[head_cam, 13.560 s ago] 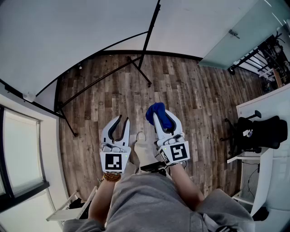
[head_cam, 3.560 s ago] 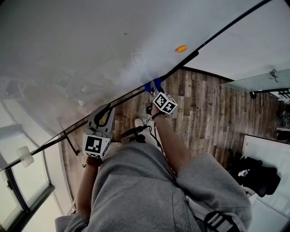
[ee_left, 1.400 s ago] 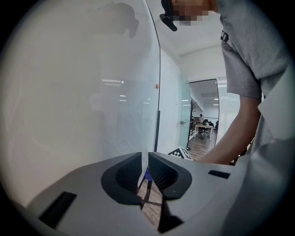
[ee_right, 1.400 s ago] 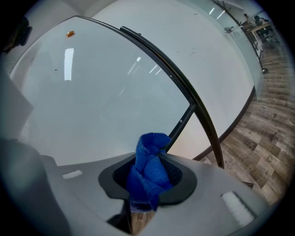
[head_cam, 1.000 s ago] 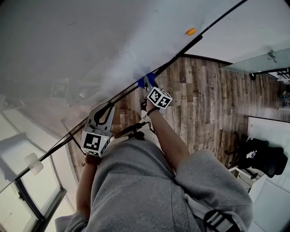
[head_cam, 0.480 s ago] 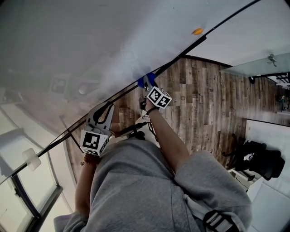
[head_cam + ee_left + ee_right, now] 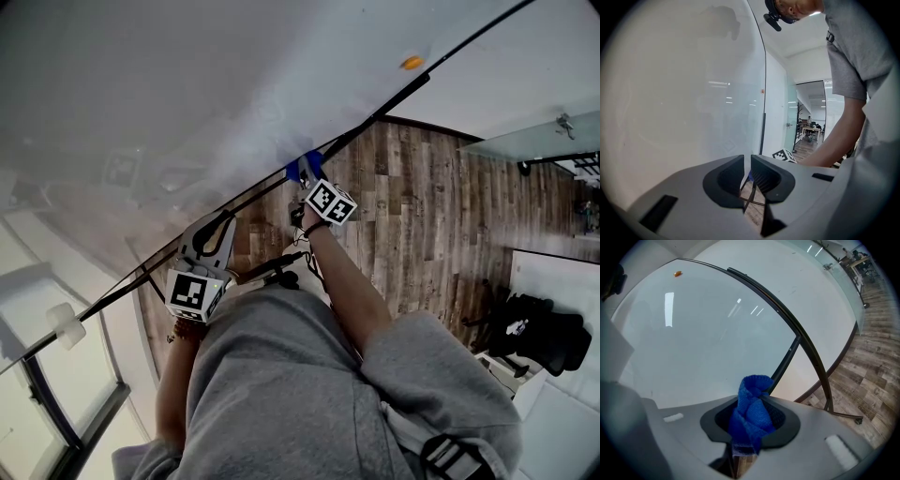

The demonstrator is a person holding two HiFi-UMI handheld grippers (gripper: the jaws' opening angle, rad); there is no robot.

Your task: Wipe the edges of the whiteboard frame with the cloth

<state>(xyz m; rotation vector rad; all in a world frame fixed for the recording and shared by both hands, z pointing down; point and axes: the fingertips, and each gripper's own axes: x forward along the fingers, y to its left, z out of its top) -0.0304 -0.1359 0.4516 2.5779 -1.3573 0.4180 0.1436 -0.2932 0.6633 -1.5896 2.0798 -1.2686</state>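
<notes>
The whiteboard fills the upper head view, and its black frame edge runs diagonally from lower left to upper right. My right gripper is shut on a blue cloth and presses it against that edge. In the right gripper view the cloth bulges out between the jaws, with the frame just beyond. My left gripper hangs lower left beside the frame, holding nothing. In its own view the left gripper has its jaws almost touching.
An orange magnet sits on the board up the edge from the cloth. A white block is on the frame at far left. Black stand legs rest on the wood floor. A black chair stands at right.
Earlier both grippers hung low over the floor. Since then the right gripper has slid the cloth down-left along the frame, away from the orange magnet. In the last second hardly anything moved.
</notes>
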